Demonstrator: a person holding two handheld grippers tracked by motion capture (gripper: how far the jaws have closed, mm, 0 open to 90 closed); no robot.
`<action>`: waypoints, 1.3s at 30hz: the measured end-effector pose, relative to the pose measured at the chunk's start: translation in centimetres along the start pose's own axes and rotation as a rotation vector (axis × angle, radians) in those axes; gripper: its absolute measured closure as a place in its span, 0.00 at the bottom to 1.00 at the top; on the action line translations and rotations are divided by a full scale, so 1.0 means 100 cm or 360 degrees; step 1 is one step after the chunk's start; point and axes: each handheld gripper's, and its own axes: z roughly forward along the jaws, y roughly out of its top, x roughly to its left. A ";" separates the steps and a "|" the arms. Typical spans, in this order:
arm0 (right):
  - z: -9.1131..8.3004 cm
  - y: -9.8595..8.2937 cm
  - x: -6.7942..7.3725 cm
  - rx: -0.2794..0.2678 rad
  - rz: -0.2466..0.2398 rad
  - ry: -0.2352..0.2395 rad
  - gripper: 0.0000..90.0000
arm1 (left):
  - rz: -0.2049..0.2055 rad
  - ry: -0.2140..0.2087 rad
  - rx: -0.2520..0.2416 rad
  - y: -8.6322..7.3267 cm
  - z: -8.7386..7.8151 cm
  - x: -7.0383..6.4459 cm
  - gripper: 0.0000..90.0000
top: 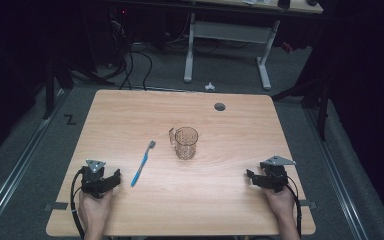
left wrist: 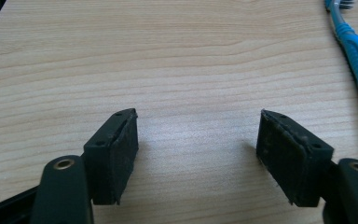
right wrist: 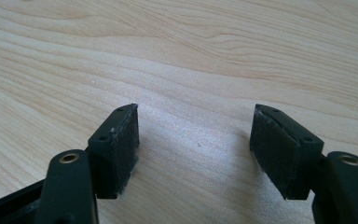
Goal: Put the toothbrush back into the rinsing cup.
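Note:
A clear glass mug (top: 185, 142) with a handle on its left stands near the middle of the wooden table (top: 230, 120). Left of it lies a blue toothbrush (top: 143, 163), head pointing away from me; its handle runs down the right edge of the left gripper view (left wrist: 356, 51). My left gripper (top: 113, 176) rests low on the table at the front left, a short way left of the brush's near end, open with nothing between its jaws (left wrist: 198, 135). At the front right my right gripper (top: 250, 176) stands open over bare wood (right wrist: 195, 128).
A round grey cable hole (top: 220, 106) sits near the table's far edge. Beyond the table is grey floor with a white desk frame (top: 225, 35), cables and a small white object (top: 209, 86). The person's hands hold the grippers at the near edge.

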 end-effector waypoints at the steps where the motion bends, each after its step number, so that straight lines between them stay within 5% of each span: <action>1: 0.000 0.000 0.000 0.0000 0.0000 0.0000 0.37 | 0.0000 -0.0008 0.0005 0.000 0.000 0.000 0.31; 20: 0.000 0.000 0.000 0.0005 -0.0006 0.0001 0.37 | 0.0015 -0.0041 0.0039 0.002 0.000 -0.003 0.25; 24: 0.000 0.000 0.000 0.0005 -0.0005 0.0001 0.37 | -0.0050 -0.0116 0.0042 0.008 -0.006 0.001 0.30; 27: 0.000 0.000 0.000 0.0005 -0.0007 0.0000 0.37 | -0.0077 -0.0178 -0.0032 0.009 -0.013 0.002 0.32; 39: 0.000 0.000 0.001 0.0006 -0.0010 0.0003 0.37 | -0.0029 -0.0247 -0.0037 0.010 -0.021 -0.009 0.32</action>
